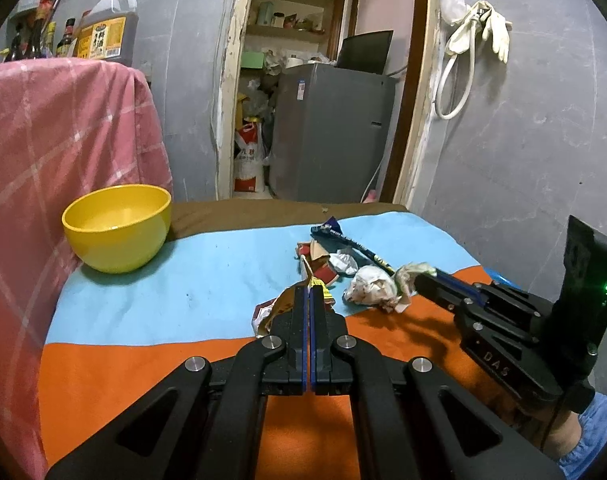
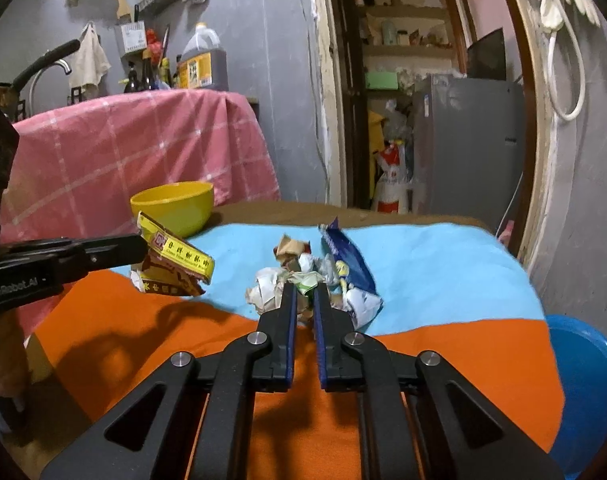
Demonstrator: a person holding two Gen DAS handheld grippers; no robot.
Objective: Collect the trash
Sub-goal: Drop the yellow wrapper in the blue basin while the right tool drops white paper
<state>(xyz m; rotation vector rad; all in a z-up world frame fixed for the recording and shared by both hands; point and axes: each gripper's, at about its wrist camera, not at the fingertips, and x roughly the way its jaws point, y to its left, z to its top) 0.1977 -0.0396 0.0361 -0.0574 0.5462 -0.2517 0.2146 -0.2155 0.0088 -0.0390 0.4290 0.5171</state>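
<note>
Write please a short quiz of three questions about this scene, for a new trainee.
1. True or false: the yellow bowl already holds trash.
2. What does the left gripper hold? A) the yellow and red flattened carton; B) the blue wrapper; C) nothing.
3. Fill in: the right gripper is shut on a piece of crumpled ____ in the pile on the light blue cloth.

Key:
1. False; no trash shows inside it.
2. A; its jaws pinch the carton and lift it off the cloth.
3. Paper; a pale, greenish crumpled piece sits between its tips.
</note>
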